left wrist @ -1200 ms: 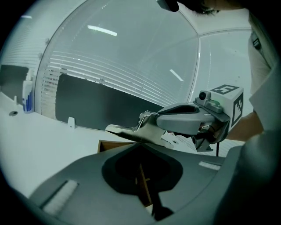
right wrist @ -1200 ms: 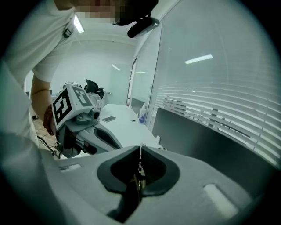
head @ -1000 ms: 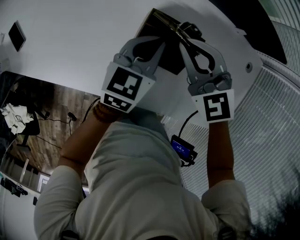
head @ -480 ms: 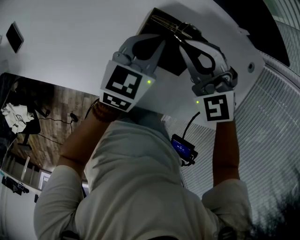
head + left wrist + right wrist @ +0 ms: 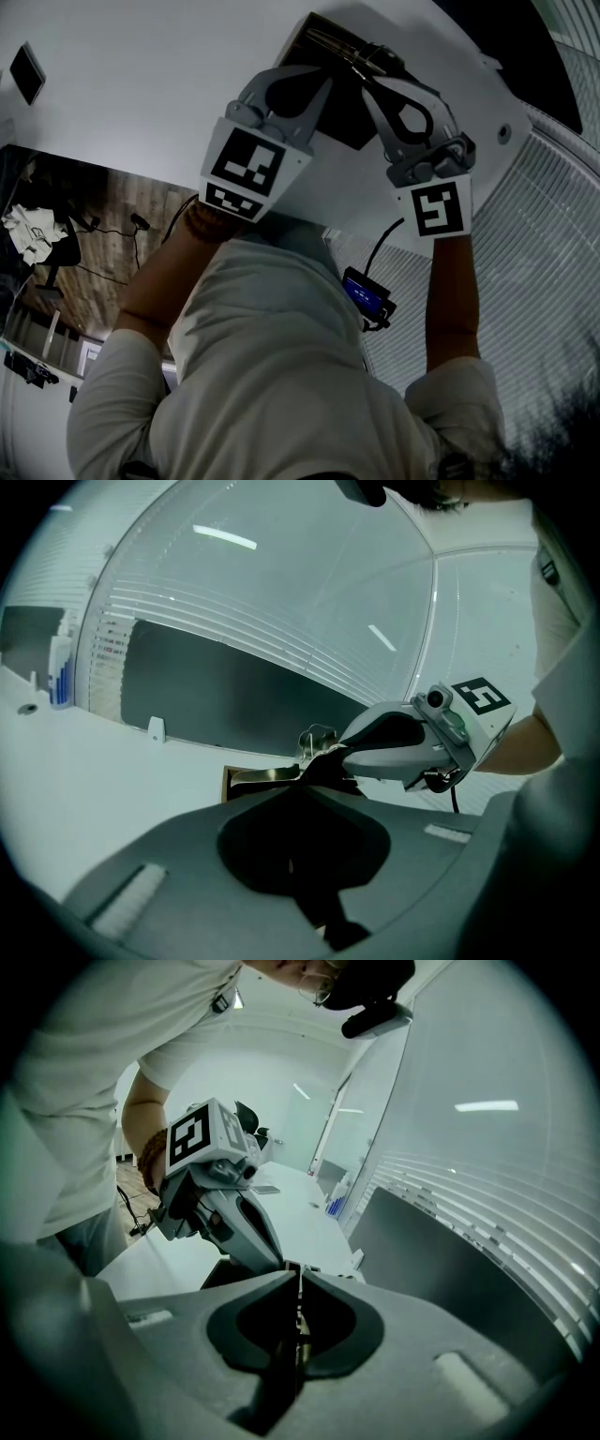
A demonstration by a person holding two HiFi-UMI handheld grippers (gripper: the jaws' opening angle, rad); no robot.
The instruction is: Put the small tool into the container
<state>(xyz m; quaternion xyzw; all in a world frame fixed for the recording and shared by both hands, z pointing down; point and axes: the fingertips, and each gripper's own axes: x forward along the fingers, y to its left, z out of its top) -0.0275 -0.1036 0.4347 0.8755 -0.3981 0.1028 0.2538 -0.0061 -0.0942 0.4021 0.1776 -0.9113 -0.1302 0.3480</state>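
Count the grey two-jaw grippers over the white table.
2. The left gripper reaches the dark rectangular container from the left; the right gripper, pinching a thin metal tool, meets it from the right. None seems hidden.

On my feed, the head view shows a white table (image 5: pixel 141 84) filling the upper left of the frame. A wood-plank floor (image 5: pixel 103 211) lies below it at the left edge, with cables (image 5: pixel 112 246) trailing across the planks. Slatted blinds (image 5: pixel 553 253) run down the right side. In the left gripper view I see a dark panel (image 5: pixel 216 691) at the table's far edge, and bright streaks of light (image 5: pixel 225 538) above it.
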